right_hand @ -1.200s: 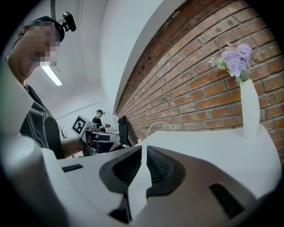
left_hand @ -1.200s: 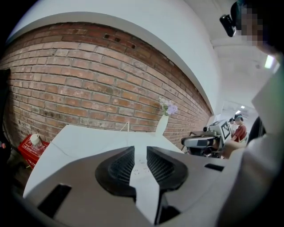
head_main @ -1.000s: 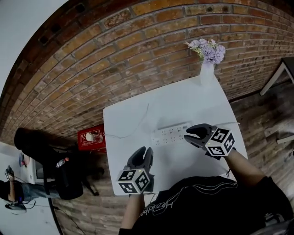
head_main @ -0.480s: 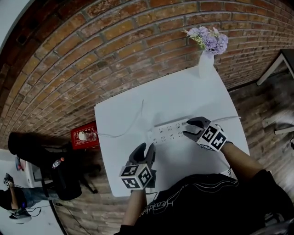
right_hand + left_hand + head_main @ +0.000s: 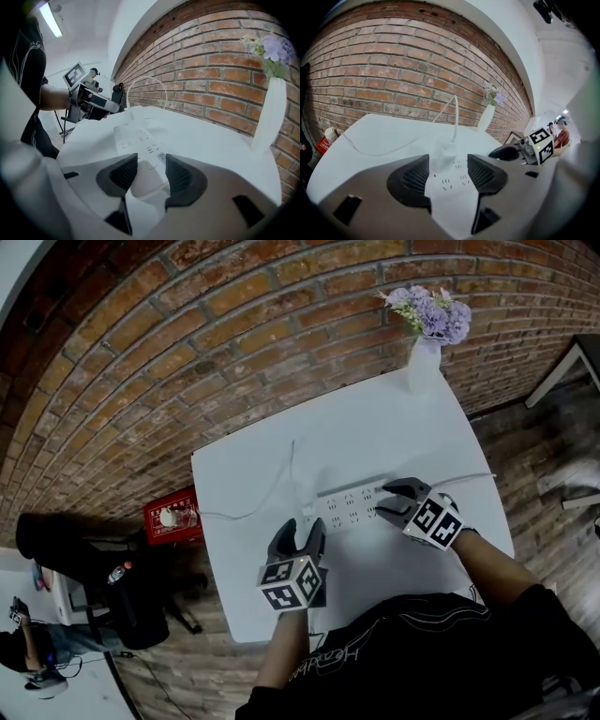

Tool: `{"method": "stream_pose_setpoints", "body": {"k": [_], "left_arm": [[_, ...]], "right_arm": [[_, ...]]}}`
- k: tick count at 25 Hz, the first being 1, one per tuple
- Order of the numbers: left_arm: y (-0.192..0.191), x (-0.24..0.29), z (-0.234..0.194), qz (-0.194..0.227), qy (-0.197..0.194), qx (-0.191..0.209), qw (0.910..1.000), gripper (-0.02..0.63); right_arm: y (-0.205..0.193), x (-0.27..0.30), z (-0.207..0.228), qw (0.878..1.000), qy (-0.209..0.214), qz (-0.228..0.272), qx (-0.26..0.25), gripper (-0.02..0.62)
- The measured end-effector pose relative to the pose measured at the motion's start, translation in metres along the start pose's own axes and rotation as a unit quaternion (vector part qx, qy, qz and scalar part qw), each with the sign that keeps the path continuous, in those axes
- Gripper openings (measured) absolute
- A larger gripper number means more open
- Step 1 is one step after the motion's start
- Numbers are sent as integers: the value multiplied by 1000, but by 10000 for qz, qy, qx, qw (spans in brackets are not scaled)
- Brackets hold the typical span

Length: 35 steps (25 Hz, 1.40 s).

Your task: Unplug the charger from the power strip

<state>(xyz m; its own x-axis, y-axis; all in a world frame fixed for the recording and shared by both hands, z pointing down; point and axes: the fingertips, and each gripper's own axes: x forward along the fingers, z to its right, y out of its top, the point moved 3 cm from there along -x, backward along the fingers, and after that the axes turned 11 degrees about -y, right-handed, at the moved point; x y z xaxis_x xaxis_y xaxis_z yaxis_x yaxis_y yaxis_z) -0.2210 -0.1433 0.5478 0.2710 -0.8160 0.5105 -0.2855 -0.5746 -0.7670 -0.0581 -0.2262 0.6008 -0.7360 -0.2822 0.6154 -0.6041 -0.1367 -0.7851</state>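
Observation:
A white power strip (image 5: 349, 506) lies across the white table (image 5: 375, 427). In the left gripper view a white charger (image 5: 446, 148) stands plugged into it, its thin cable (image 5: 455, 117) rising toward the brick wall. My left gripper (image 5: 449, 176) straddles the strip just short of the charger; its jaws have just been opening and stand open, the strip between them. At the strip's other end my right gripper (image 5: 151, 172) has also just opened and stands open, its jaws on either side of that end. Both the left gripper (image 5: 300, 531) and the right gripper (image 5: 384, 500) show in the head view.
A white vase of purple flowers (image 5: 424, 362) stands at the table's far right corner. A red box (image 5: 172, 515) sits on the floor left of the table. A second white cable (image 5: 239, 517) trails off the table's left edge. A brick wall rises behind.
Both grippers have come down onto the power strip. The left one moved up and right to the strip's left end. Both pairs of jaws stand wider than before.

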Motion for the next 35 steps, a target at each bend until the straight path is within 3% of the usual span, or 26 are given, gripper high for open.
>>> {"method": "stream_pose_setpoints", "body": {"k": [5, 12, 21, 28, 35], "left_arm": [[3, 15, -1, 10, 132, 62, 9999, 244], [4, 30, -9, 12, 628, 145, 9979, 242], [4, 43, -7, -88, 1119, 445, 9927, 144], [4, 42, -8, -95, 1578, 491, 9862, 135], [3, 40, -7, -107, 1462, 353, 9886, 133]], "right_arm": [[-1, 0, 0, 9999, -58, 106, 22, 167], [-2, -2, -1, 9995, -191, 191, 134, 165], [-2, -3, 1, 9993, -288, 164, 181, 160], [-1, -2, -2, 9987, -380, 205, 257, 155], [-2, -4, -3, 9986, -385, 222, 288, 153]]}}
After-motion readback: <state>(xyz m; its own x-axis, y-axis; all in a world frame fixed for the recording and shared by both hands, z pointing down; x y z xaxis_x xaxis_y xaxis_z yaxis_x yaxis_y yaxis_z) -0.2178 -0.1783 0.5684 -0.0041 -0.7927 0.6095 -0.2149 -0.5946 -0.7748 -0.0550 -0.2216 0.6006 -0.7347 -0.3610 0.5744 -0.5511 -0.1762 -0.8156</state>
